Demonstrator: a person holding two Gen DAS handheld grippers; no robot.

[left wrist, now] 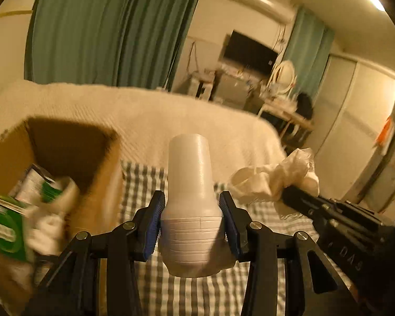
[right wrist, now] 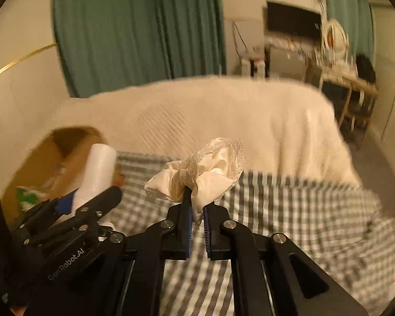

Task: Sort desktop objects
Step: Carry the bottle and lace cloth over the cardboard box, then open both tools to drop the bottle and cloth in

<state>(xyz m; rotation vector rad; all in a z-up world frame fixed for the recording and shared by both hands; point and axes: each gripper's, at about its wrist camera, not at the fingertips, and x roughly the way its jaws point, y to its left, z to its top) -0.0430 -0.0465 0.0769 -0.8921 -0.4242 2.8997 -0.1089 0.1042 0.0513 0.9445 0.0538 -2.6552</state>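
My left gripper (left wrist: 192,205) is shut on a white plastic bottle (left wrist: 189,184), held above the grey checked cloth (left wrist: 197,295); the bottle points away from me. It also shows in the right wrist view (right wrist: 97,171), beside the cardboard box. My right gripper (right wrist: 196,205) is shut on a cream lace scrunchie (right wrist: 205,176), lifted over the cloth. The scrunchie also shows in the left wrist view (left wrist: 276,176), to the right of the bottle. An open cardboard box (left wrist: 10,155) stands at left, holding green and white packages (left wrist: 5,226).
A cream blanket (right wrist: 223,115) covers the surface behind the checked cloth (right wrist: 302,210). Green curtains (left wrist: 105,31) hang behind. A dresser with a round mirror (left wrist: 284,76) and a dark screen (left wrist: 247,52) stand at the far right.
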